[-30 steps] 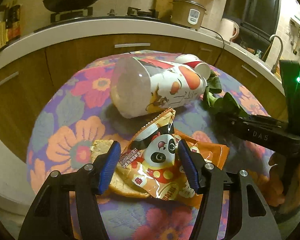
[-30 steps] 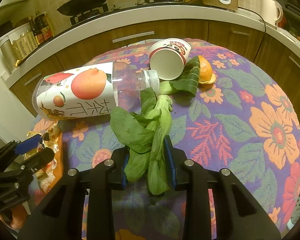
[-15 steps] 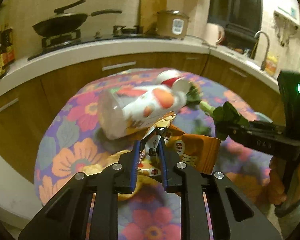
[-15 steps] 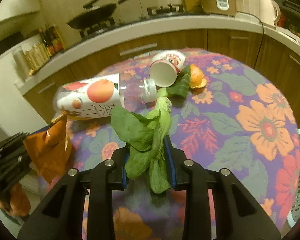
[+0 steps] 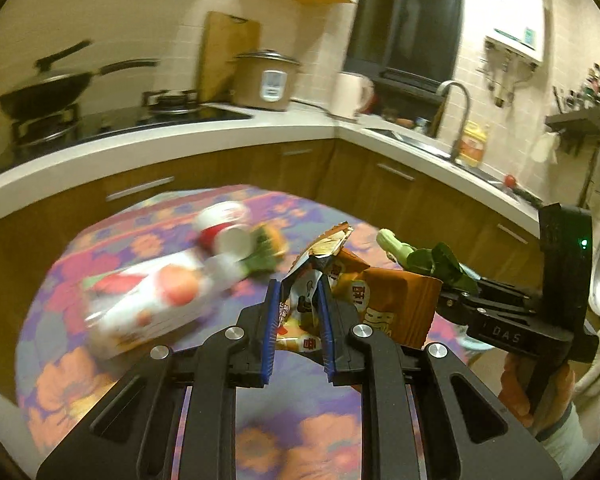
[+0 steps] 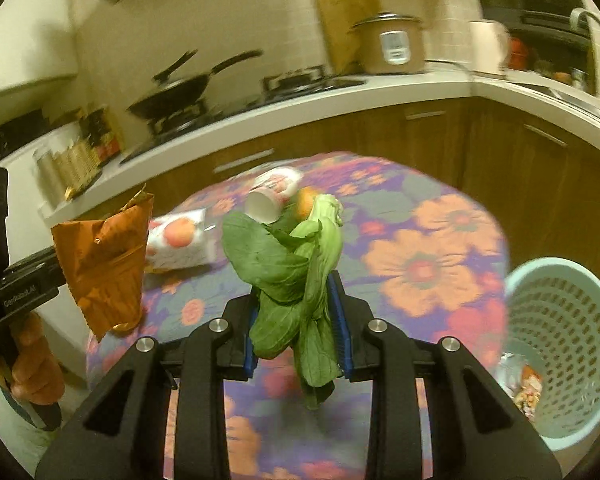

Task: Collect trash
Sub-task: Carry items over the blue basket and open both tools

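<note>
My left gripper [image 5: 298, 312] is shut on an orange snack wrapper [image 5: 383, 300] and holds it up above the flowered table [image 5: 300, 432]; the wrapper also shows in the right wrist view [image 6: 104, 264]. My right gripper [image 6: 298, 320] is shut on a bunch of green leafy vegetable [image 6: 296, 264], lifted off the table; it also shows in the left wrist view [image 5: 427, 258]. On the table lie a plastic bottle [image 5: 148, 300] with a fruit label, a paper cup [image 6: 270, 196] on its side and an orange peel [image 6: 305, 200].
A light blue perforated basket [image 6: 559, 320] stands at the right below the table edge, with some wrappers in it. A kitchen counter [image 5: 180, 144] with wok, rice cooker and sink curves behind the table.
Both grippers have risen higher above the table with their loads, the wrapper and the greens. The basket has come into the right wrist view.
</note>
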Motion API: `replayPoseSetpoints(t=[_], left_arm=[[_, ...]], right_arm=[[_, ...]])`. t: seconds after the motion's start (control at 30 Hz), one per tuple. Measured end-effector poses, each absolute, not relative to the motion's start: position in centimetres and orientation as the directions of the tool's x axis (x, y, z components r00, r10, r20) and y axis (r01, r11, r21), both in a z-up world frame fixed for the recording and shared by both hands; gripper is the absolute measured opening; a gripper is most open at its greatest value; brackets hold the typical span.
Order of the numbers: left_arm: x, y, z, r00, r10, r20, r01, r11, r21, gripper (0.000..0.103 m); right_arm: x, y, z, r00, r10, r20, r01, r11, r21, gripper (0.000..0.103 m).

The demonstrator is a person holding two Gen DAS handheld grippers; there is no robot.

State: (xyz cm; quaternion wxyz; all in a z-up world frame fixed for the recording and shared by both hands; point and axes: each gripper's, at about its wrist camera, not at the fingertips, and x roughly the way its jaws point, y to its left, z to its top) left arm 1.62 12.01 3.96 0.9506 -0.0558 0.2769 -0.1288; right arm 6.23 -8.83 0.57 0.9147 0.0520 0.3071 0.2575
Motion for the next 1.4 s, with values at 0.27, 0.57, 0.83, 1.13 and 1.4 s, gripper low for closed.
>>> replayPoseSetpoints(t=[0.27, 0.57, 0.83, 1.13, 1.4], left_arm=[[6.7, 2.5, 3.8, 0.730, -0.408, -0.548, 0.363, 0.911, -0.194, 0.017], [11.9, -10.2, 2.1, 0.610, -0.508, -0.608, 0.513, 0.838, -0.187, 0.017], [15.4, -16.8, -1.6, 0.518, -0.516, -0.682, 0.555, 0.810, -0.191, 0.017], [17.4, -19.0, -5.0, 0.476, -0.488, -0.732, 0.535, 0.821, -0.200, 0.048], [16.9, -17.2, -5.2, 0.476, -0.485, -0.733, 0.520, 0.828, -0.210, 0.054]], right_arm=[[7.0, -19.8, -0.7, 0.765, 0.355, -0.537, -0.226, 0.929, 0.292, 0.027], [8.3, -29.6, -5.1, 0.758, 0.212, -0.617, 0.019, 0.938, 0.346, 0.027], [10.6, -32.9, -10.0, 0.674, 0.208, -0.709, 0.142, 0.905, 0.400, 0.039], [10.1, -34.7, -10.7, 0.676, 0.219, -0.704, 0.167, 0.884, 0.436, 0.051], [9.1, -35.0, -9.3, 0.703, 0.198, -0.683, 0.169, 0.886, 0.431, 0.051]])
